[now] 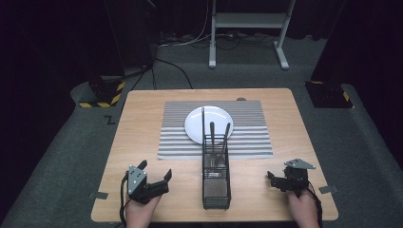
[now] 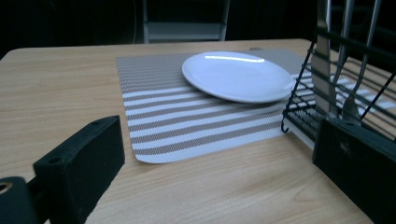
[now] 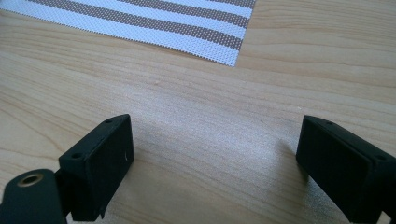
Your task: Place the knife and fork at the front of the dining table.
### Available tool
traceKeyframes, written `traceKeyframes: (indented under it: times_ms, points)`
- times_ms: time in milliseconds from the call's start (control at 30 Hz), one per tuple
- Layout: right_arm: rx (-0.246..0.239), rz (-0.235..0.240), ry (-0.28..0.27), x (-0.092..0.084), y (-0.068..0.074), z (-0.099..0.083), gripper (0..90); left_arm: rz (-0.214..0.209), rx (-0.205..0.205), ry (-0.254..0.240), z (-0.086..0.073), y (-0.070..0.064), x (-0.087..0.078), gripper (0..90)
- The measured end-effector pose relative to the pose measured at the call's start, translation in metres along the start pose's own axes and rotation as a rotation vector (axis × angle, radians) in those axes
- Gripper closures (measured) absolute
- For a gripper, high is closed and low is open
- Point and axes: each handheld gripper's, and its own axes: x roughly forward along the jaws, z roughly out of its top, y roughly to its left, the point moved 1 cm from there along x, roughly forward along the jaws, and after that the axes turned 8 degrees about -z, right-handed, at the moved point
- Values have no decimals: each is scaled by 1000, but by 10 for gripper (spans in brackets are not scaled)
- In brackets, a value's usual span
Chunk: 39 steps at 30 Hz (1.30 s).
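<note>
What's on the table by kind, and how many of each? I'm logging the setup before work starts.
Plate: 1
Striped placemat: 1
Wire caddy: 1
Utensils standing in the caddy: 3
Total: 6

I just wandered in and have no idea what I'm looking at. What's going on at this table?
A person sits at a wooden table with a hand-held gripper in each hand. The left hand-held gripper and the right hand-held gripper are both open and hold nothing. Between them stands a black wire caddy with cutlery upright in it. Behind it a white plate lies on a striped placemat.
</note>
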Motion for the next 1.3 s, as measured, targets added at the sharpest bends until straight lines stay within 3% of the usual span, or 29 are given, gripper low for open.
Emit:
traceKeyframes:
  times_ms: [100,400,567,833,1067,1200,1300]
  points:
    - [0,0,0,0,0,0,109,-11,-19,-43,3,1,-4,53]
    - [0,0,0,0,0,0,109,-19,41,-128,26,-19,-5,83]
    - [-1,1,0,0,0,0,110,-26,76,-127,36,-33,5,100]
    - [-2,3,2,0,0,0,109,-9,93,-111,55,-49,31,148]
    - [-5,8,2,-1,1,0,110,-8,50,-103,64,-53,57,152]
    - [-5,8,2,-1,1,0,109,14,37,-95,69,-53,70,195]
    - [-5,8,2,-1,1,0,110,4,31,-92,72,-54,77,226]
